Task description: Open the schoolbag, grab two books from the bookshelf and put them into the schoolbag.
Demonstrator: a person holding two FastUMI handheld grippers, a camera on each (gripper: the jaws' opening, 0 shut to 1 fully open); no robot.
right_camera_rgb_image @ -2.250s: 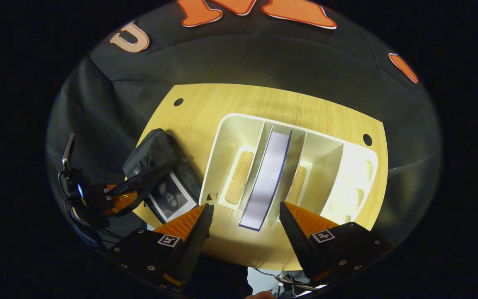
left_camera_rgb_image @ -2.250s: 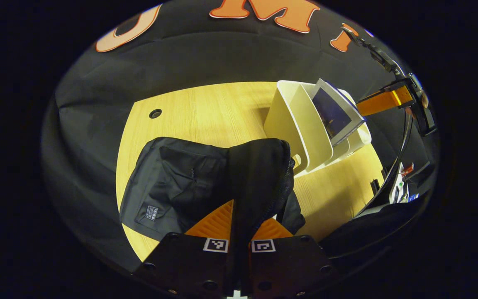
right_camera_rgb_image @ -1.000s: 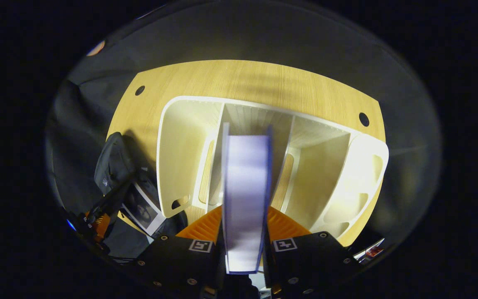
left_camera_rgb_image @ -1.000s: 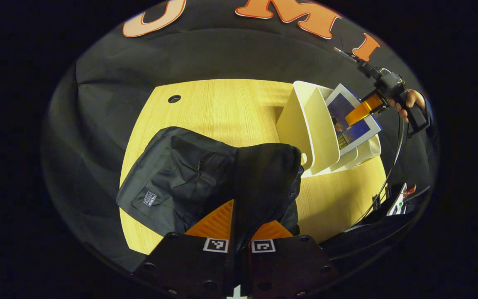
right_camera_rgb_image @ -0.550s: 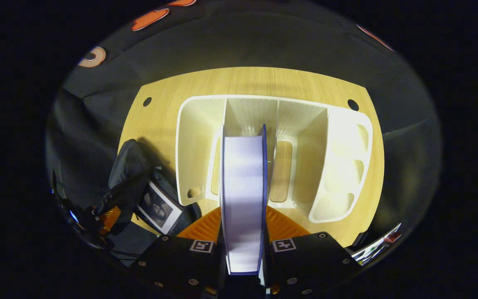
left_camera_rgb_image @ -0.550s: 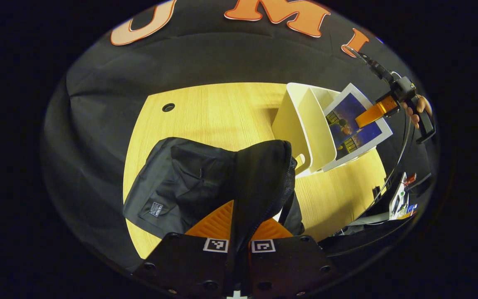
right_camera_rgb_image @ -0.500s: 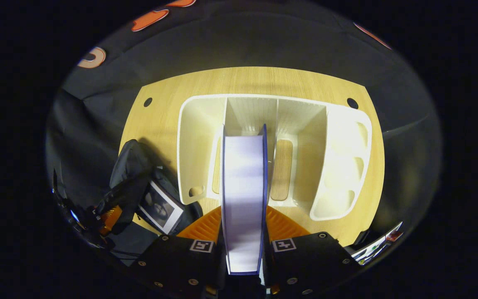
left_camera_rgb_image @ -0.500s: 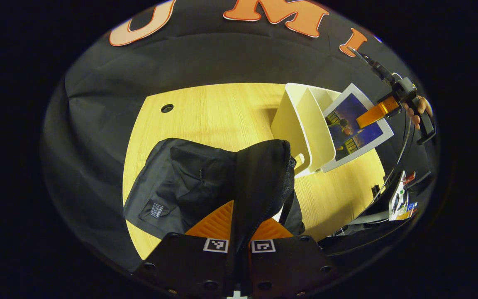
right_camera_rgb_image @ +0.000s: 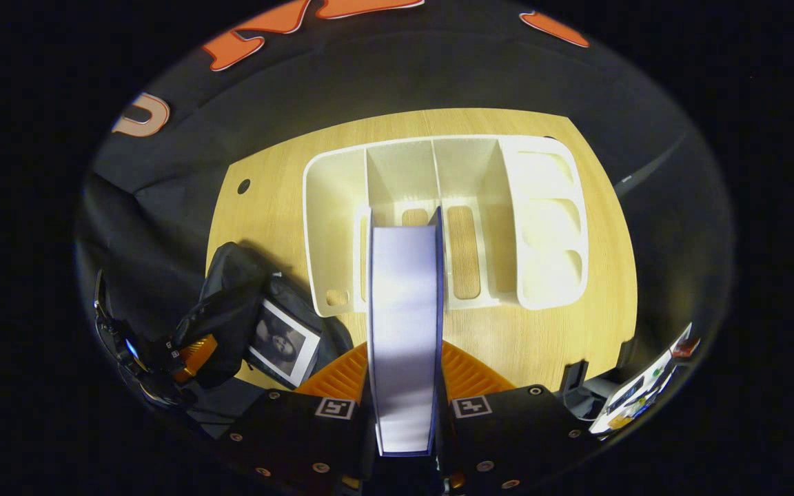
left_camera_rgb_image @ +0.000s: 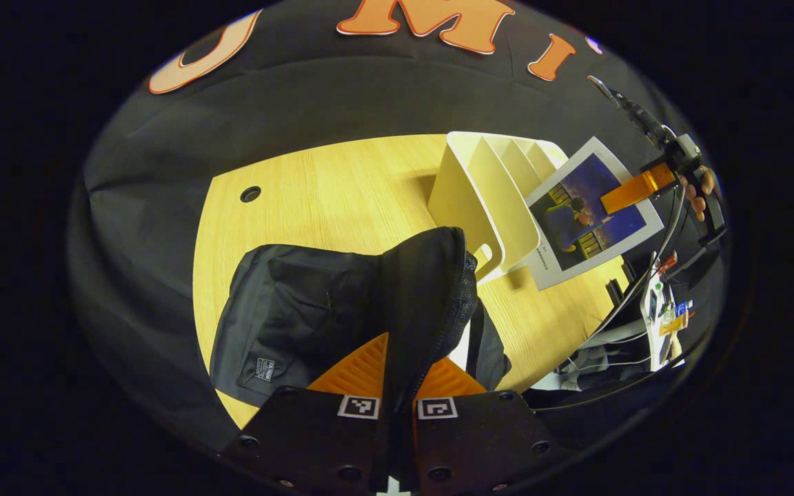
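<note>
Lifted clear of bookshelf (right_camera_rgb_image: pixel 438 227) — one book (right_camera_rgb_image: pixel 404 331), another bagged (right_camera_rgb_image: pixel 283 343)

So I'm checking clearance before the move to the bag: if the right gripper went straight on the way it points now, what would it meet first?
Probably the white bookshelf. The right gripper is shut on the book, whose far edge points at the middle slots, so the book would likely touch there first. Depth is hard to judge.
</note>
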